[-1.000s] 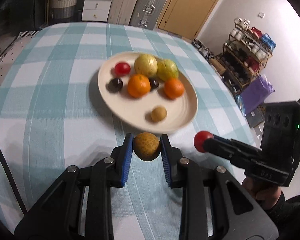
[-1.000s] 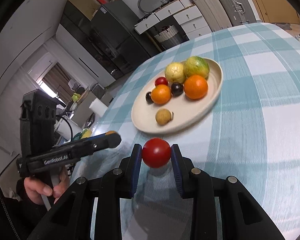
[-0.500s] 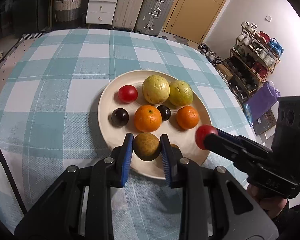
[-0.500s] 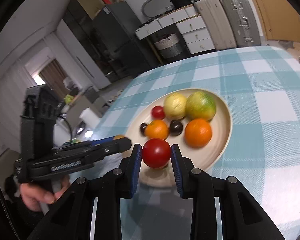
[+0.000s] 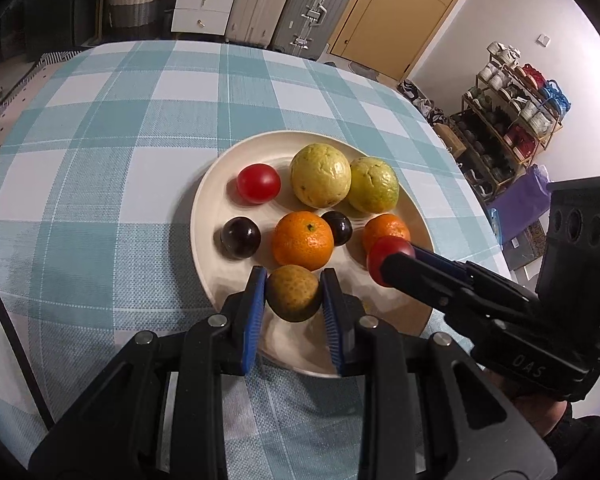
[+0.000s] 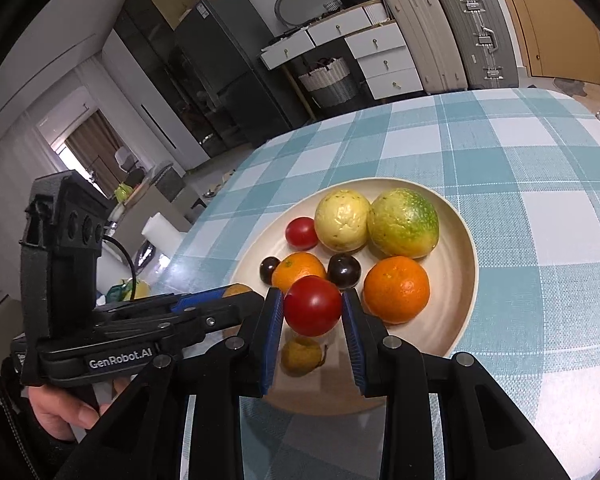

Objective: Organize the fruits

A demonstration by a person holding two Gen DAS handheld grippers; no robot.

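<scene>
My left gripper [image 5: 294, 280] is shut on a brownish-yellow round fruit [image 5: 294, 296] and hangs over the near part of the cream plate [image 5: 204, 216]. My right gripper [image 6: 311, 300] is shut on a red tomato [image 6: 313, 306] above the same plate [image 6: 470, 268], close to the left gripper's tip [image 6: 236, 294]. On the plate lie a second tomato [image 5: 258, 183], two yellow-green fruits [image 5: 320, 175], two oranges [image 5: 303, 241] and two dark plums [image 5: 240, 237]. A small brown fruit [image 6: 302, 356] rests on the plate beneath the right jaws.
The plate stands on a table with a teal and white checked cloth [image 5: 100, 168]. Suitcases [image 5: 300, 4], white drawers [image 5: 204, 0] and a door stand behind the far edge. A shelf rack [image 5: 512, 120] is off to the right. A hand [image 6: 60, 412] grips the left tool.
Both grippers have moved forward from over the bare cloth to over the plate's near part, each still carrying its fruit. The fruits on the plate have not shifted.
</scene>
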